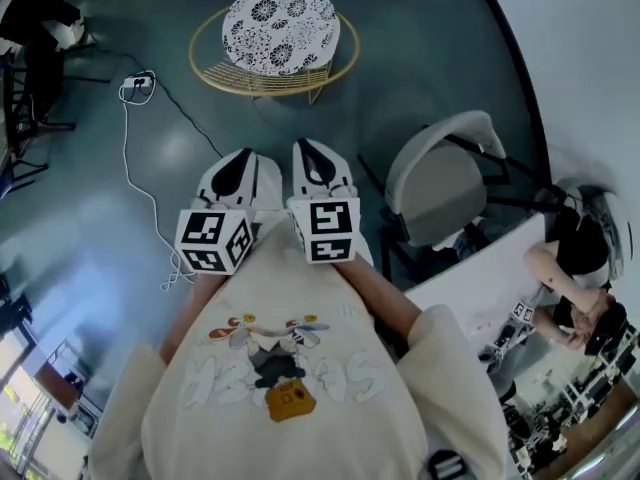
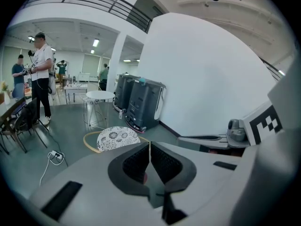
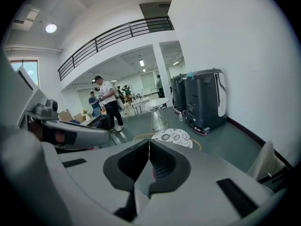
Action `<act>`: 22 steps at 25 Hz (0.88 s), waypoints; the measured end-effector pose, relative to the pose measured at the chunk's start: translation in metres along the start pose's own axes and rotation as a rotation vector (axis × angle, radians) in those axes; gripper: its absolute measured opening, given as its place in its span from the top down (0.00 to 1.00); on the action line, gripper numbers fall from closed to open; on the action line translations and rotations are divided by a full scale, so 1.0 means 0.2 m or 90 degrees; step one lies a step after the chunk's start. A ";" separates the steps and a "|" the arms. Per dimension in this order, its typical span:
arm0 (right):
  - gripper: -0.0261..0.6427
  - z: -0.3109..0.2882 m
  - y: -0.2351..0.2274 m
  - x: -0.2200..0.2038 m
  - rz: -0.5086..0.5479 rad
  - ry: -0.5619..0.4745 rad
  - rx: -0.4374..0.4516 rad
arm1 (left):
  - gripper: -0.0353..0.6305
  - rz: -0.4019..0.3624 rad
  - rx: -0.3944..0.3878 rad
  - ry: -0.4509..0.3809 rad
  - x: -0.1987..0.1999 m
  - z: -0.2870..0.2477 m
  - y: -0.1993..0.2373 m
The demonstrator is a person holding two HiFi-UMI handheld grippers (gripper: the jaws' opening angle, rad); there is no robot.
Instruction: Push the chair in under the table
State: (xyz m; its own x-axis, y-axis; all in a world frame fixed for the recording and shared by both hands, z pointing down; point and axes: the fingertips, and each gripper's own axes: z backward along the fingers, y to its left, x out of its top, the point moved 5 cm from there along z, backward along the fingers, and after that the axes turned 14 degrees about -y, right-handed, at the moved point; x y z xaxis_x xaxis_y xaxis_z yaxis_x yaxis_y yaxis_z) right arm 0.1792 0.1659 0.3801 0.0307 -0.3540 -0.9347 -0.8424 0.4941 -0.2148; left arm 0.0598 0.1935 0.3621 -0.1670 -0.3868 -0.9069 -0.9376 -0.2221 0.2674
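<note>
— Fingers [image 2: 136,163] on the left gripper [image 2: 149,147]: how do they stand?

— Pressed together, with only a hairline between the pads and nothing in them. The right gripper [image 3: 149,146] is the same, closed and empty. From the head view both are held side by side in front of the chest. They point out over the floor [image 1: 120,198] and touch nothing.

— And the big things?

— The table [image 1: 480,280] is the white slab at lower right, and only a corner of it shows. The chair [image 1: 440,183] stands just beyond that corner, to the right of the right gripper and near the wall [image 1: 590,68]. It is pulled out, with its seat not under the top. Farther ahead is a round patterned stool [image 1: 280,26] in a gold wire ring. A white cable [image 1: 135,148] trails across the floor at left.

— How will the chair handle?

— Light, I'd judge: a stiff grey shell on thin dark legs. It will probably scrape along rather than glide, and it could tip if shoved high on one side. Closed jaws will serve for this. I'd press both against the backrest, spread apart, and push evenly toward the table.

— What can't you make out?

— I can't tell whether the legs end in castors, or exactly which way the seat faces. The table's legs and the gap beneath it are out of view. The right gripper view catches only a pale sliver of the chair at its edge.
</note>
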 end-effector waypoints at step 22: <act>0.95 -1.08 0.06 0.34 -0.005 0.015 -0.130 | 0.92 0.014 -0.098 0.000 0.57 -0.71 0.92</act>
State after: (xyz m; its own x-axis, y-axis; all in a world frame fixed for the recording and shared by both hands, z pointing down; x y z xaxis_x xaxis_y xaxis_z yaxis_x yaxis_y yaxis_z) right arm 0.0550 -0.0237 0.3757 0.0278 -0.3767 -0.9259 -0.9339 0.3204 -0.1584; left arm -0.0880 -0.0179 0.3539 -0.1870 -0.3938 -0.9000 -0.8760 -0.3478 0.3342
